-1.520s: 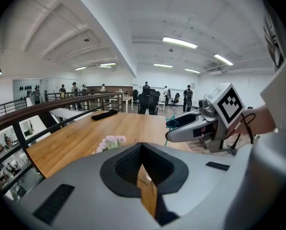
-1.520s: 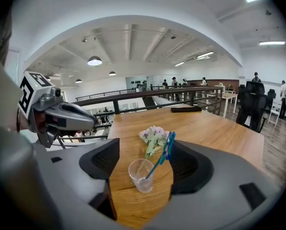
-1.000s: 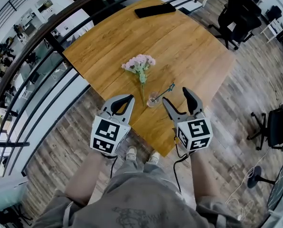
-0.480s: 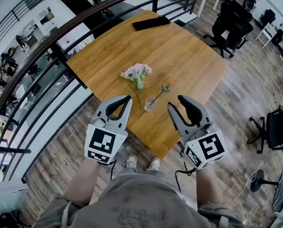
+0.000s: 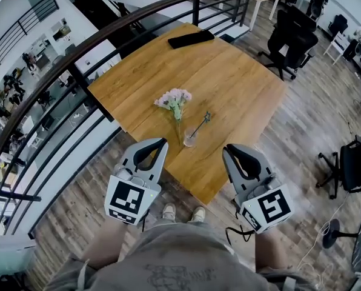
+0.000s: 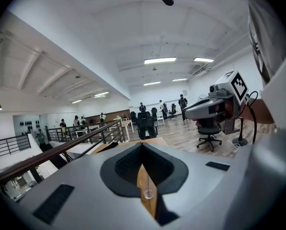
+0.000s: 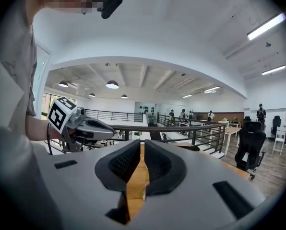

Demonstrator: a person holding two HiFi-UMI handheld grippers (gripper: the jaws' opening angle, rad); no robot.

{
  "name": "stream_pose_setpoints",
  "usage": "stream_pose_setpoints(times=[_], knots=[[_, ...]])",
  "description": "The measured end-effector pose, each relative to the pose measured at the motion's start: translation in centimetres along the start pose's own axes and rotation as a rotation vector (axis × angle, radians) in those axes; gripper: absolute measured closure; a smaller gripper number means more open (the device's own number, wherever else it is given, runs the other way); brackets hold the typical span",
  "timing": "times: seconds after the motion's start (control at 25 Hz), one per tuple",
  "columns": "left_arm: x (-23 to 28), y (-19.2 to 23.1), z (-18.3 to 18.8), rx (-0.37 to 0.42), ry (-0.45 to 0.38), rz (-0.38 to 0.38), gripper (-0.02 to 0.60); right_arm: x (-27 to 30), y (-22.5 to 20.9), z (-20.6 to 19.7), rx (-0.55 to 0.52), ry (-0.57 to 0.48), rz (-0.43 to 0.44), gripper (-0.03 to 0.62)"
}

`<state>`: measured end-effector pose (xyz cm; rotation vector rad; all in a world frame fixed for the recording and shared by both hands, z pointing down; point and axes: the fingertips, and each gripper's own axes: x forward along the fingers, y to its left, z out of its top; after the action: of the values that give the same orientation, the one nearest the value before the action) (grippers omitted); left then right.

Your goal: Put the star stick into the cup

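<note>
While the left gripper hangs off the desk's near-left edge with its jaws pressed together on nothing, a dark railing curves along that same edge of the desk, leaving only a narrow strip of floor on that side. Right of the gripper, a sprig of pink flowers on a green stem lies toward the desk's middle, its stem running down to just beside the cup; I cannot tell whether the two touch. The cup is small and of clear glass, and it stands upright a little in from the near-left edge, not far from the near corner. The star stick is in it: a thin dark rod with its foot inside the glass, leaning up and away to the right, with a small dark star at its top. Bare wood lies open all round it, and a flat black object sits at the far edge. The right gripper hangs above the near-right edge; its jaws have just been closing and now stand nearly together, empty. Beyond the right edge there is wide plank floor with a black office chair.
</note>
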<state>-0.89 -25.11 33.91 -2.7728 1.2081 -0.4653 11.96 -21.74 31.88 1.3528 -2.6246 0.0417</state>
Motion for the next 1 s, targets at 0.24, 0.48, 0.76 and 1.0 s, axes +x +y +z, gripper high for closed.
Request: stream_pose_setpoints(times=[0.24, 0.48, 0.76, 1.0], knots=[[-1.5, -1.5, -1.0, -0.014, 0.023, -0.015, 0.566, -1.7, 0.5, -1.5, 0.075, 0.003, 0.023, 0.562], [-1.9, -1.5, -1.7, -0.046, 0.033, -0.006, 0.566, -1.9, 0.3, -1.7, 0.081, 0.01, 0.008, 0.563], [-1.9, -1.3, -1.7, -0.037, 0.034, -0.008, 0.566, -1.7, 0.7, -1.6, 0.045, 0.027, 0.012, 0.563], [-1.9, -1.2, -2.0, -0.038, 0.037, -0.017, 0.566, -1.3, 1.2, -1.6, 0.031, 0.035, 0.017, 0.563]])
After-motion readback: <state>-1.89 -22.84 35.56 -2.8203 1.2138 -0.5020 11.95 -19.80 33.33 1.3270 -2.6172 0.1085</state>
